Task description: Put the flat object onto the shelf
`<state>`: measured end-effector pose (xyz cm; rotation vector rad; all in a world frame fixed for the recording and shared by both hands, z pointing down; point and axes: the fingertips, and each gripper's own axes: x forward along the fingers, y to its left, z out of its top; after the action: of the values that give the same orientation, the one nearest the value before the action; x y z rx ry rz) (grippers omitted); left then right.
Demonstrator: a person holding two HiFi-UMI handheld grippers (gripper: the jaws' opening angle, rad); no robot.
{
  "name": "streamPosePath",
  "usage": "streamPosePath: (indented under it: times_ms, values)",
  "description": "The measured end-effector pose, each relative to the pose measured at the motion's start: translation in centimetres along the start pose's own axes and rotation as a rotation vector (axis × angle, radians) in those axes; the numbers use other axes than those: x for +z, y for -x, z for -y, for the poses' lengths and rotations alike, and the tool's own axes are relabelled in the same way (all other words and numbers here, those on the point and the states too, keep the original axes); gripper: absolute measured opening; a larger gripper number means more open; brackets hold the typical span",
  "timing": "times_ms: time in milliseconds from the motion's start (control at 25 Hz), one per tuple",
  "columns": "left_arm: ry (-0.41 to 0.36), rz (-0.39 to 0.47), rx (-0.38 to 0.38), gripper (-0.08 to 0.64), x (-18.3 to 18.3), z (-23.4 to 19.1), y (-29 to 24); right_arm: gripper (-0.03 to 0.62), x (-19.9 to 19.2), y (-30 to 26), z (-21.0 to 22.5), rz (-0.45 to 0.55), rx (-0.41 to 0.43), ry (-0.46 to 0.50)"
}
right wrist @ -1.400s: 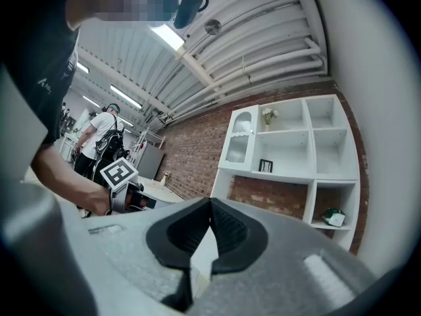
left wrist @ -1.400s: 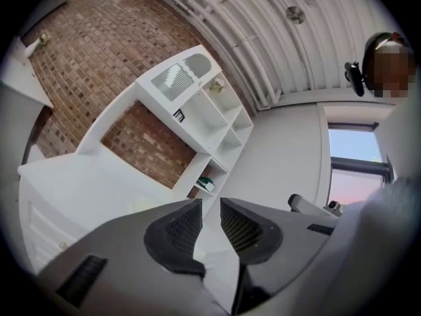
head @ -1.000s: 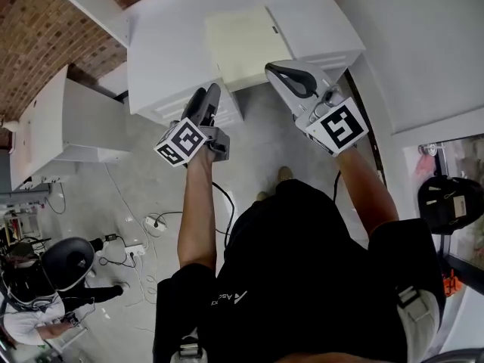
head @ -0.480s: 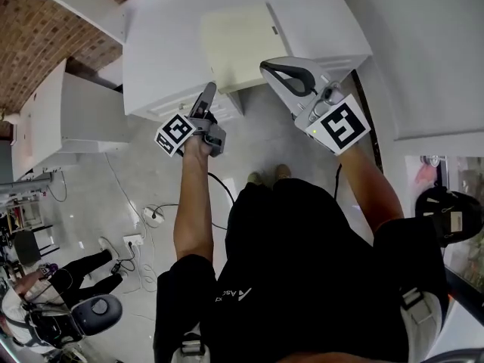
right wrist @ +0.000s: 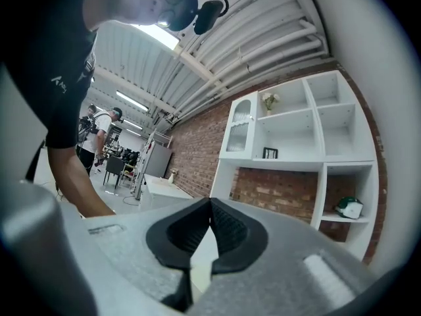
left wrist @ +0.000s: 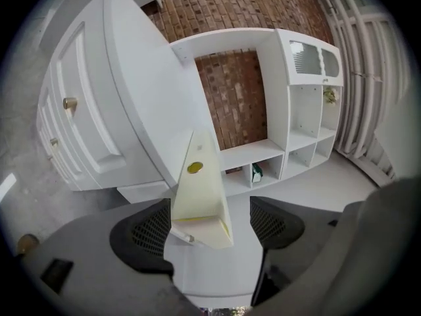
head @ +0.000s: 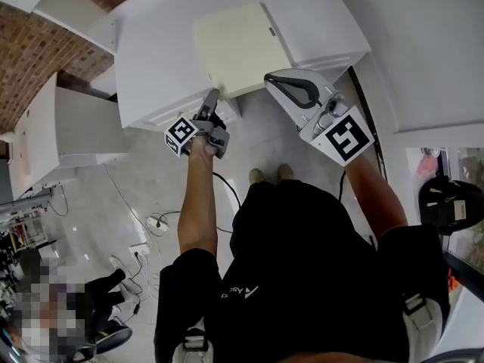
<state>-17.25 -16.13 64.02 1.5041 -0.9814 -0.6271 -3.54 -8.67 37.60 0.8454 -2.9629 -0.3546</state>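
Right gripper view: your right gripper [right wrist: 209, 208], jaws closed, shows the flat object [right wrist: 204, 259] only as a pale sliver; the rest is hidden behind the pads. Left gripper view: green item [left wrist: 256, 172] in a shelf [left wrist: 271, 91] cubby, too small to name.

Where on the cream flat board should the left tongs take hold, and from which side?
Likely at the near corner of the flat board, which points at the person: come level from the person's side, one jaw over and one under the thin sheet. The left tongs, jaws just opened, straddle that corner without gripping; the right tongs are shut on the near edge.
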Motion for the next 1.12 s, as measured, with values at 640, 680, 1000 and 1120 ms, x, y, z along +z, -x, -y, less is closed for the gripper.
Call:
streamPosePath:
  times_ms: [640, 680, 1000, 1120]
  values:
    - [0.175, -0.086, -0.095, 0.371, -1.2, -1.3, -5.0, 0.002, -3.2, 2.3, 1.8, -0.110, -0.103, 0.004]
    - [0.174, -0.089, -0.096, 0.370, -1.3, -1.3, -5.2, 0.002, -3.3, 2.5, 2.0, -0.116, -0.108, 0.001]
    - [0.205, -0.092, -0.078, 0.296, -1.8, -1.7, -6.1, 0.002, -4.5, 3.0, 3.4, -0.135, -0.127, -0.008]
    - [0.207, -0.088, -0.076, 0.284, -1.7, -1.6, -6.3, 0.002, -5.0, 3.1, 4.1, -0.137, -0.134, -0.018]
